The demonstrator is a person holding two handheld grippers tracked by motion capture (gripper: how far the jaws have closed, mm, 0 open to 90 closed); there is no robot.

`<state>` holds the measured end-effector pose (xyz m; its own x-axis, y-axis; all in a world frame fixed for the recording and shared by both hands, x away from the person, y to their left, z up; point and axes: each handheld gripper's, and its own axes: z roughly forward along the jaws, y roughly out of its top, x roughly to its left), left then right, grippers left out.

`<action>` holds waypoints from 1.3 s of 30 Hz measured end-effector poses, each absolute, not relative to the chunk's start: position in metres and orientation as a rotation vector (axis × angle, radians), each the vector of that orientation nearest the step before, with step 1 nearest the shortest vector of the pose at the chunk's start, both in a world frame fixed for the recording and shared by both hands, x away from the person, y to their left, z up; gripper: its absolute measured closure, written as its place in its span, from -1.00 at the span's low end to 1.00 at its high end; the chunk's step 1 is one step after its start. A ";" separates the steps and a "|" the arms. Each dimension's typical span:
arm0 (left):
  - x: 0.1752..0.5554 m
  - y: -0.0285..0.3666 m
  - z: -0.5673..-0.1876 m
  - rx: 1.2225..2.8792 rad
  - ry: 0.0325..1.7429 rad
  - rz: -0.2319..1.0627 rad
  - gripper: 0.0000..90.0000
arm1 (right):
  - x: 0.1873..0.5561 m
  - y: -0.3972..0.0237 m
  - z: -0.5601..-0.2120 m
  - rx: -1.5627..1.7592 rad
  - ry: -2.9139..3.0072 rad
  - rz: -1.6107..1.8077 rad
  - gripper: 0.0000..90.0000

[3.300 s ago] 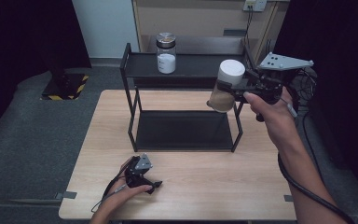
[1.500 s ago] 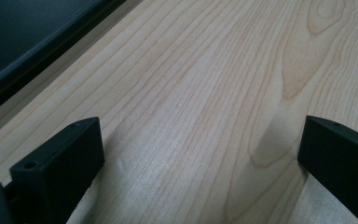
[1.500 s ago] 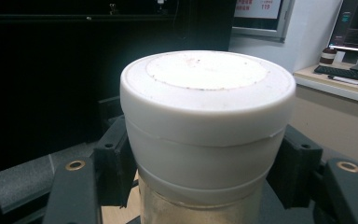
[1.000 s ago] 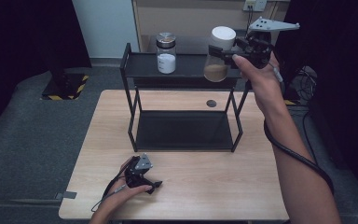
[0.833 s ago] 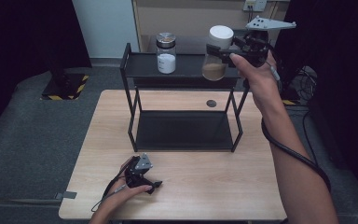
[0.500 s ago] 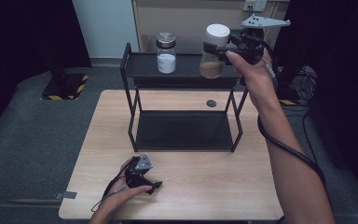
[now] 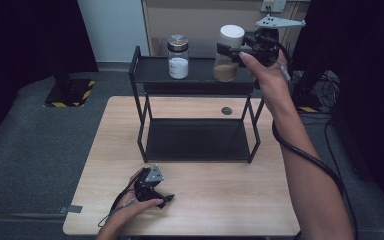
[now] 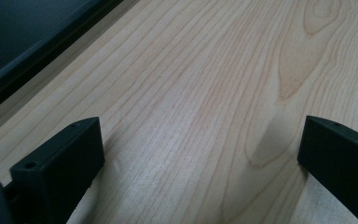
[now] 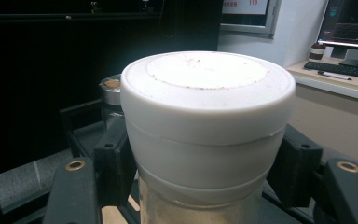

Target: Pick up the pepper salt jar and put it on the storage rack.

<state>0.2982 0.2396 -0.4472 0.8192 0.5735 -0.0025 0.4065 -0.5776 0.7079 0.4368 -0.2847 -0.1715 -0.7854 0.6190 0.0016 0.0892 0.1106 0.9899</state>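
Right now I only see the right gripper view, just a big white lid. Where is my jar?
Observer: Your jar, in the right gripper, is at the right end of the top shelf of a black rack.
Operator: What's in the other jar?
Observer: White powder, in the silver-lidded jar to its left.
Operator: And my other hand?
Observer: The left gripper rests on the wooden table, jaws open on nothing.

Wooden table (image 7: 260,200), black 2-tier rack (image 7: 195,145), steel-lidded jar (image 7: 178,56) on top shelf

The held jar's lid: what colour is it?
White; the lid shows best in the right gripper view.
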 end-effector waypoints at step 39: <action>0.295 0.239 -0.447 2.267 0.699 0.286 -1.00 | 0.460 -0.276 -0.181 0.723 1.994 1.683 -0.21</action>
